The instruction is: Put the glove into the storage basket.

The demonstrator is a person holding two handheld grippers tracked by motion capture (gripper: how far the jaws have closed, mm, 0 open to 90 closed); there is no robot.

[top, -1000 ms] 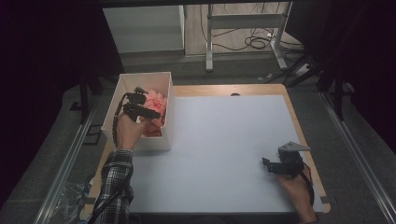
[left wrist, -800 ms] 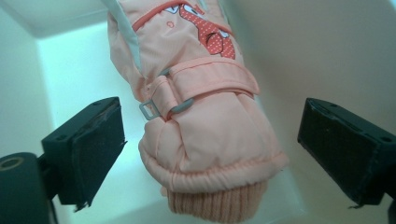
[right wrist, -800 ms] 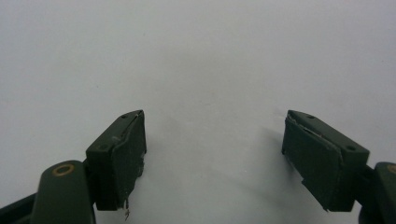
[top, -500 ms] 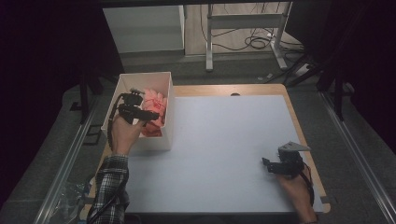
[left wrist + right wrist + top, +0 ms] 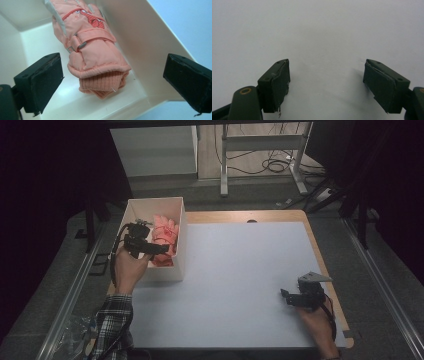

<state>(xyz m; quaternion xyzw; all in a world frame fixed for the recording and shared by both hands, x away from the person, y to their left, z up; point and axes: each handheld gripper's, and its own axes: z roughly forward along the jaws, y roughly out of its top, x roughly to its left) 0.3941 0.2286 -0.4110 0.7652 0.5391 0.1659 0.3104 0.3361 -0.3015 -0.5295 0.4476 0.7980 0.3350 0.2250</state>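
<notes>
Left gripper has just been opening, jaws spread and backing off the padded pink glove, so it looks dropped in the white cardboard box.

Glove: peach-pink, red white-dotted patch, grey buckle, salmon knit cuff. Box: cream-white. Tabletop: pale grey-white, wood edge. Tongs: black. Sleeve: plaid.

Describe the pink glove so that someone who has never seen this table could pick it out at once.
Start at the white-topped table and go to the open cream box at its far left corner. Inside lies the salmon-pink padded winter glove, right below the open left gripper. A ribbed knit cuff, a buckled wrist strap and a red dotted patch mark it; it is the one coloured, soft thing there.
</notes>
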